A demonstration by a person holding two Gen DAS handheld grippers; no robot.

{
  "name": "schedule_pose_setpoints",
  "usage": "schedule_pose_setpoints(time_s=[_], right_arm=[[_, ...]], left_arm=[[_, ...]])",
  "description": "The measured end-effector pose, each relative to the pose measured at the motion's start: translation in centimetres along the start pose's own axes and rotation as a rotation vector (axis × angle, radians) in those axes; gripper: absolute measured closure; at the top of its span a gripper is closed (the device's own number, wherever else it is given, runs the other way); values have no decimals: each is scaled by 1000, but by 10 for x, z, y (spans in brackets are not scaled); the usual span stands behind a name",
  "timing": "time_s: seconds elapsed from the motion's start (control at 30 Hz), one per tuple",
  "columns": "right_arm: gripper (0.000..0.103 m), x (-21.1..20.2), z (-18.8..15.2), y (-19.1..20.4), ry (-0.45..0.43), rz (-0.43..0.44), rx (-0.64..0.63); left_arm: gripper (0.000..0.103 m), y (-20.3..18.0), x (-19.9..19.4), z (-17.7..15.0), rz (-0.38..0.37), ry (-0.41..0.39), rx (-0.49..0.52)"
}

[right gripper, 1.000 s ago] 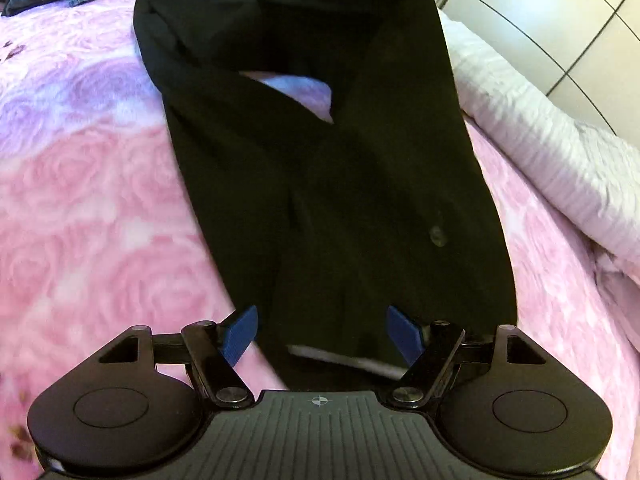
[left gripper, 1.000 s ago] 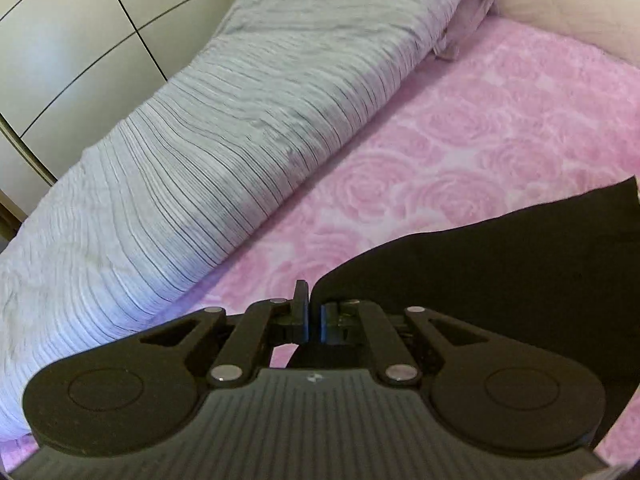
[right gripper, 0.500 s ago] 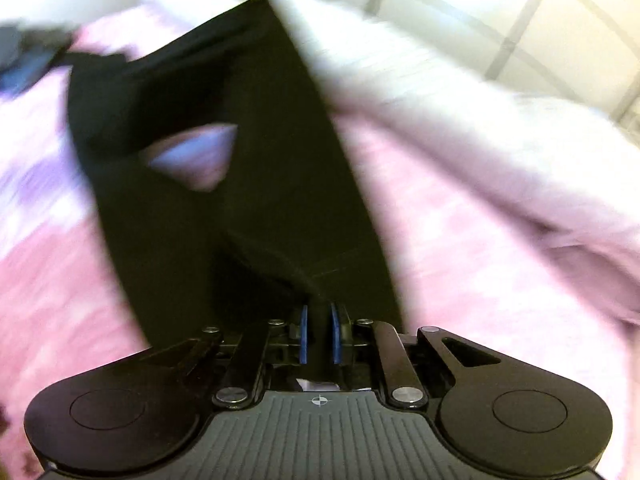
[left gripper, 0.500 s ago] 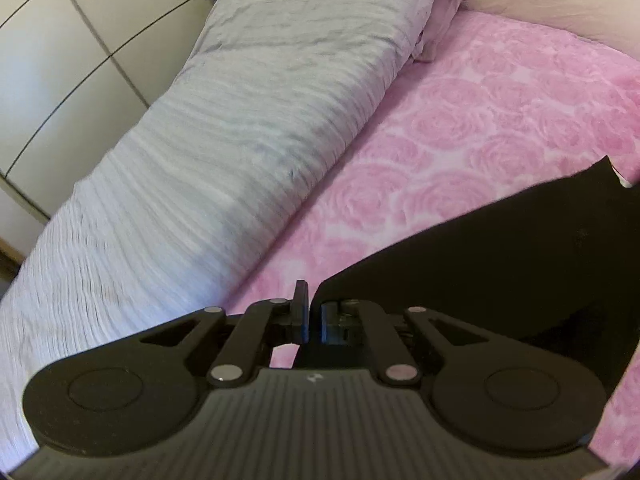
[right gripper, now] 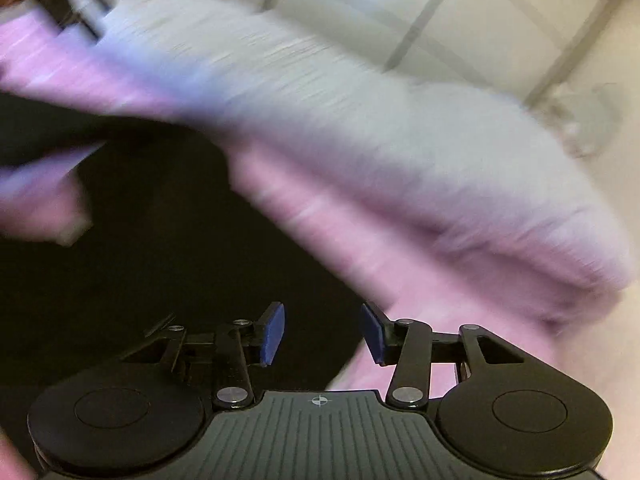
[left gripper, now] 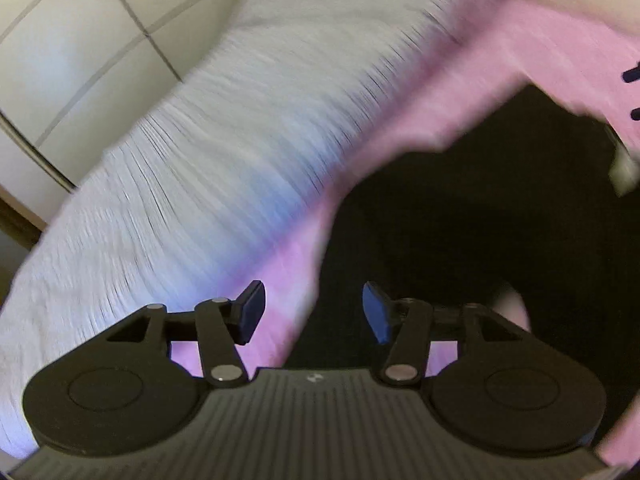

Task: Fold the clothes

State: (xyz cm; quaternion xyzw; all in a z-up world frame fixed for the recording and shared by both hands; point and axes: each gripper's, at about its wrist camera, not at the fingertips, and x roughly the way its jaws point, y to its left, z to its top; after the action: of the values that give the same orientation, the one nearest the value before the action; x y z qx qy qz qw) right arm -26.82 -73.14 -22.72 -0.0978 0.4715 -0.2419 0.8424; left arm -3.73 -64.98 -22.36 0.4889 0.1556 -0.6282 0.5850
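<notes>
A black garment (left gripper: 480,232) lies on the pink rose-patterned bed cover (left gripper: 532,44), filling the right half of the left wrist view. My left gripper (left gripper: 314,312) hangs over its near edge, its jaws opening, the blue pads apart and not pressing the cloth. In the right wrist view the same black garment (right gripper: 152,248) fills the lower left. My right gripper (right gripper: 322,334) is above its right edge, its jaws opening, nothing pinched between the pads. Both views are blurred by motion.
A rolled grey striped duvet (left gripper: 224,152) runs along the bed's far side, also the pale duvet (right gripper: 380,136) in the right wrist view. Behind it stand cream wardrobe doors (left gripper: 80,48). At the far right edge of the left wrist view the other gripper's blue pads (left gripper: 632,76) show.
Both grippers were shut on the black cloth half a second ago and now stand apart, with the cloth let go. The folded garment now lies further up the bed.
</notes>
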Motion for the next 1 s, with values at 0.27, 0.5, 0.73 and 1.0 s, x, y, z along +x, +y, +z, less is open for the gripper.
schedule_pose_setpoints(time_s=[0.27, 0.5, 0.73, 1.0], right_arm=[[53, -33, -88, 157, 135, 192, -264], [49, -15, -95, 211, 140, 118, -496], [75, 1, -77, 208, 150, 103, -526], [96, -11, -38, 180, 184, 107, -346]], left_arm=[[50, -88, -46, -218, -45, 232, 485], [36, -94, -21, -289, 95, 241, 594], [85, -26, -20, -275, 165, 146, 449], [64, 37, -35, -246, 343, 113, 206]])
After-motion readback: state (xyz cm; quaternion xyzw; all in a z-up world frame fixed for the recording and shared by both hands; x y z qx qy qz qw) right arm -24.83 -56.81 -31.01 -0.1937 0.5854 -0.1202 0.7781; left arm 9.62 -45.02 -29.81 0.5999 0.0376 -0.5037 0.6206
